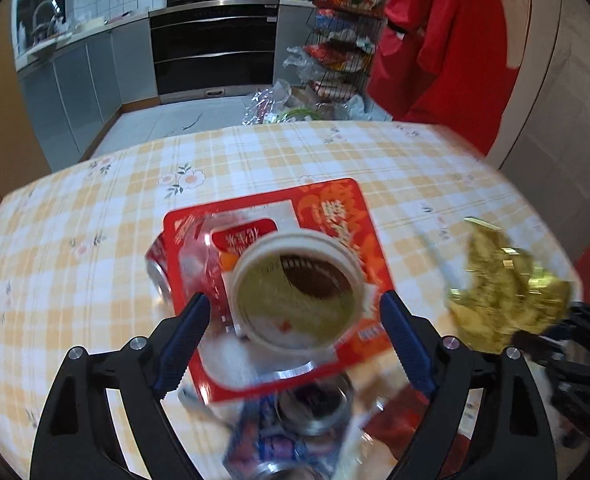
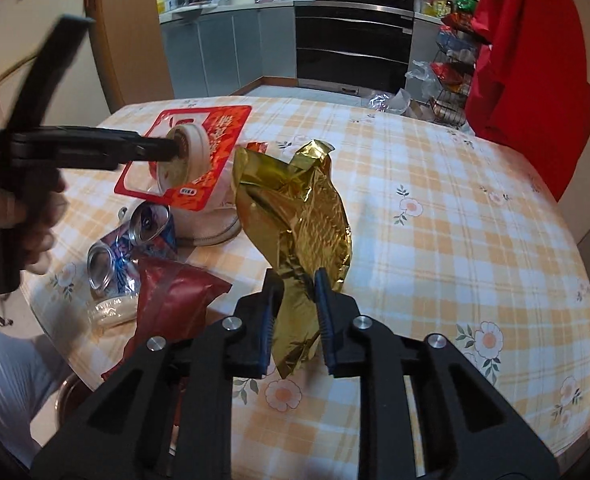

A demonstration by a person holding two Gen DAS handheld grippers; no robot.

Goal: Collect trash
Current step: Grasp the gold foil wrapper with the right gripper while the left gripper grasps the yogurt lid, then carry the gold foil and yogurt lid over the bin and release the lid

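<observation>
I am looking across a table (image 2: pixel 435 208) covered in a yellow checked cloth with flowers, and the trash is gathered at its near left corner. The biggest piece is a red lid sheet (image 1: pixel 331 216) hanging off a white cup (image 1: pixel 299 292); I am seeing the cup's open mouth facing my left gripper (image 1: pixel 295 320), whose blue pads are standing wide on either side of the rim without visibly pressing it. From the right camera the cup (image 2: pixel 189 148) appears raised above the cloth at the tip of that gripper (image 2: pixel 167 148), but the picture is blurred and I cannot tell whether it is gripped. My right gripper (image 2: pixel 297 300) is clenching the lower end of a crumpled gold foil wrapper (image 2: pixel 303 208), with the pads pinching the foil and the rest standing up above them. Beside it on the cloth a dark red pouch (image 2: pixel 175 296) is lying, and next to that two crushed blue cans (image 2: pixel 135 244) are resting close together. A hand (image 2: pixel 23 216) is holding the left tool's handle.
</observation>
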